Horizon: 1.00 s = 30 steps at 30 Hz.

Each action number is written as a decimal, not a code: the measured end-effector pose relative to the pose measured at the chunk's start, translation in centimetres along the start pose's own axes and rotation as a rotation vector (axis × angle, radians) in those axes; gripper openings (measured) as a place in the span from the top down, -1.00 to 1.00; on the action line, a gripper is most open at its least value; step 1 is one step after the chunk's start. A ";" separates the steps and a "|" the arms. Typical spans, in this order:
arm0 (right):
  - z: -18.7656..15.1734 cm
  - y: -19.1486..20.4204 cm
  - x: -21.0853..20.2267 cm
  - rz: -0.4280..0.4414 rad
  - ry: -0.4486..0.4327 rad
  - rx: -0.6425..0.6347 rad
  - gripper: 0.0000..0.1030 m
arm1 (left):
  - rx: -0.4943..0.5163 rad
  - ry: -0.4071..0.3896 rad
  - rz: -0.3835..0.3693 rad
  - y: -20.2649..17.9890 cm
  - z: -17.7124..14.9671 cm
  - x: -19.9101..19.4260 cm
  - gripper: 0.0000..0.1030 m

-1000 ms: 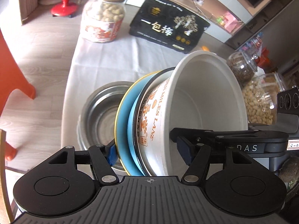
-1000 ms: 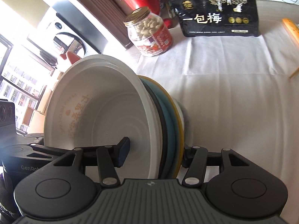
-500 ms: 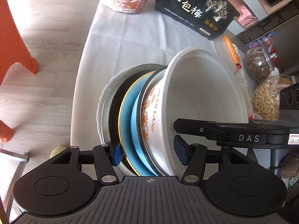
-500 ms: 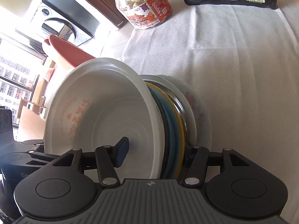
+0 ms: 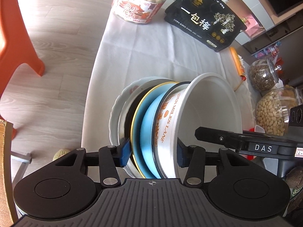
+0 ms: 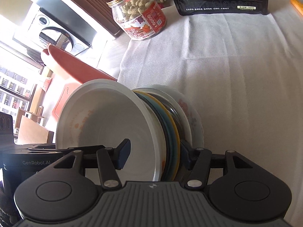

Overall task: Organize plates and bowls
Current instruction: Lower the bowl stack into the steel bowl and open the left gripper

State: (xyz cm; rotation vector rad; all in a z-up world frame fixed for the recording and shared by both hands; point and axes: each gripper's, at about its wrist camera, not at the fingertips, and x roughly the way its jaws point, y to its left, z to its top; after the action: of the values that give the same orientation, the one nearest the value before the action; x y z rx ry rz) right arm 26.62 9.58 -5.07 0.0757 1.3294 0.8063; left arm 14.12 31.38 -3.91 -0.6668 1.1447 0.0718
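Note:
A nested stack has a white paper bowl with orange print (image 5: 208, 117) on top, then a black-rimmed dish, a blue plate with a yellow rim (image 5: 147, 124), a steel bowl and a white floral bowl (image 5: 121, 104) at the bottom. My left gripper (image 5: 153, 151) is shut on the stack's near rim, one pad under the blue plate, one inside the paper bowl. My right gripper (image 6: 153, 155) is shut on the opposite rim of the stack (image 6: 170, 128). The right gripper's body shows in the left wrist view (image 5: 246, 141).
The table has a white cloth (image 6: 236, 66). A peanut jar (image 5: 140, 1) and a black snack bag (image 5: 204, 19) stand at the far end. Glass jars of nuts (image 5: 274, 111) and dried goods (image 5: 263, 75) stand at the right. An orange chair (image 5: 15, 28) is beyond the left table edge.
The held stack came down into the steel bowl and floral bowl, which now nest under it. Both grippers stay shut on the rim. The far jar and bag look closer.

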 end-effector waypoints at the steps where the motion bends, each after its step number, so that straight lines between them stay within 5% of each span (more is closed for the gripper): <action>1: 0.0 0.0 -0.1 -0.004 -0.003 -0.001 -0.09 | 0.000 -0.006 0.002 0.1 0.0 -0.3 0.02; 6: -0.2 0.8 -0.9 -0.028 -0.055 -0.049 -0.08 | 0.008 -0.051 0.026 0.1 0.2 -1.8 0.03; 8: -0.3 1.5 -1.7 -0.027 -0.085 -0.087 -0.08 | 0.016 -0.066 -0.013 -0.1 0.3 -2.5 0.34; 20: -1.0 1.8 -3.2 0.007 -0.126 -0.077 -0.08 | 0.058 -0.143 -0.043 -1.6 -0.1 -4.4 0.30; 30: -1.1 2.4 -4.3 0.017 -0.184 -0.083 -0.03 | 0.029 -0.110 -0.028 -1.1 0.2 -3.6 0.31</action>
State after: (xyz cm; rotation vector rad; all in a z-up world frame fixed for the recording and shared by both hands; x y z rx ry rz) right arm 24.42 8.47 -0.65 0.0936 1.1221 0.8472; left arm 13.12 31.59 -0.32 -0.6453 1.0285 0.0669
